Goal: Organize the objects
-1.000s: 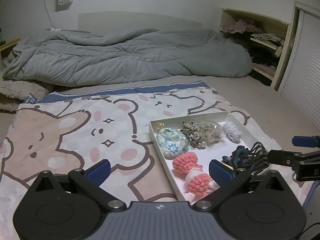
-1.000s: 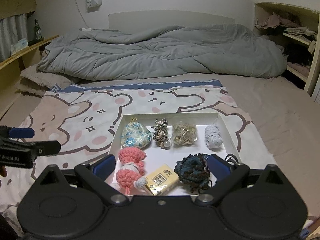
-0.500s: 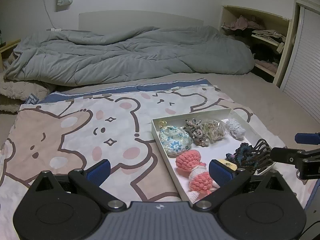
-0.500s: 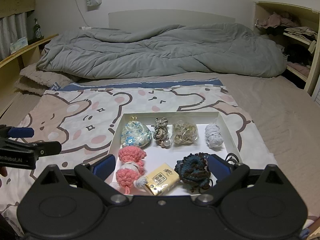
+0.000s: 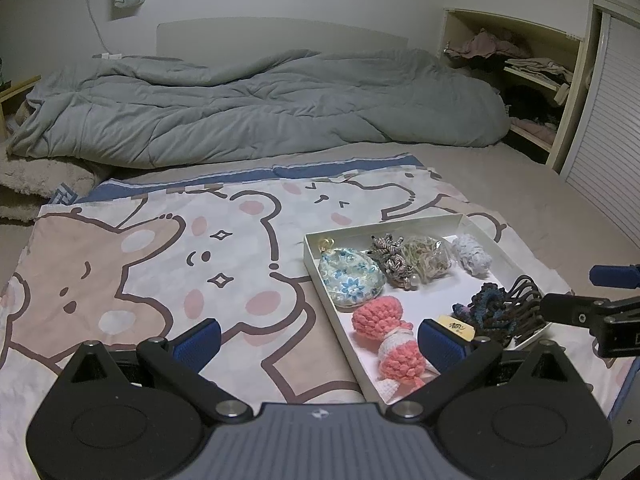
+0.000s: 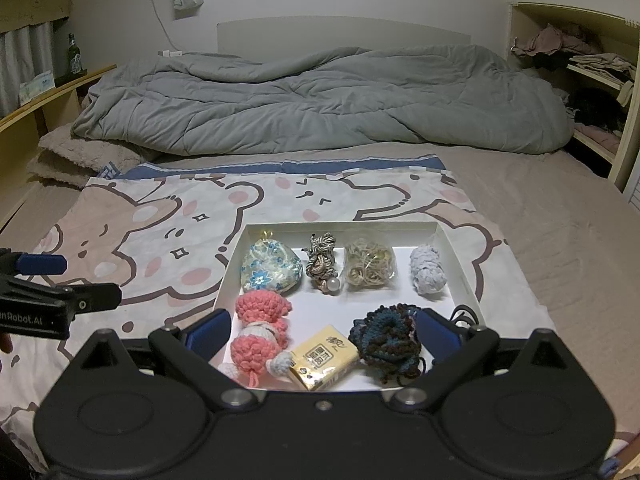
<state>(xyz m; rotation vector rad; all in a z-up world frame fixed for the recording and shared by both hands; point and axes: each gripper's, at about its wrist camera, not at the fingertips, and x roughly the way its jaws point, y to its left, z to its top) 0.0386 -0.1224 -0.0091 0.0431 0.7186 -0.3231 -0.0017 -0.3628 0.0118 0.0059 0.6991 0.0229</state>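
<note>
White tray (image 6: 466, 280) on bear-print blanket (image 6: 168, 240), all trinkets inside: two neat rows. Right gripper (image 6: 324, 330) spread wide, empty, over tray's 6 o'clock edge. Left gripper (image 5: 318, 338) likewise released, tray at its 2 o'clock. Sorting looks finished; next move probably withdrawal, or straightening yellow packet (image 6: 324, 356).

A grey duvet (image 6: 320, 100) is lying bunched across the bed. A bear-print sheet (image 6: 160, 232) is lying just in front of the duvet. A shelf (image 5: 532, 76) is holding clothes right of the duvet. A bottle (image 6: 74, 56) is standing on a ledge left of the duvet.
</note>
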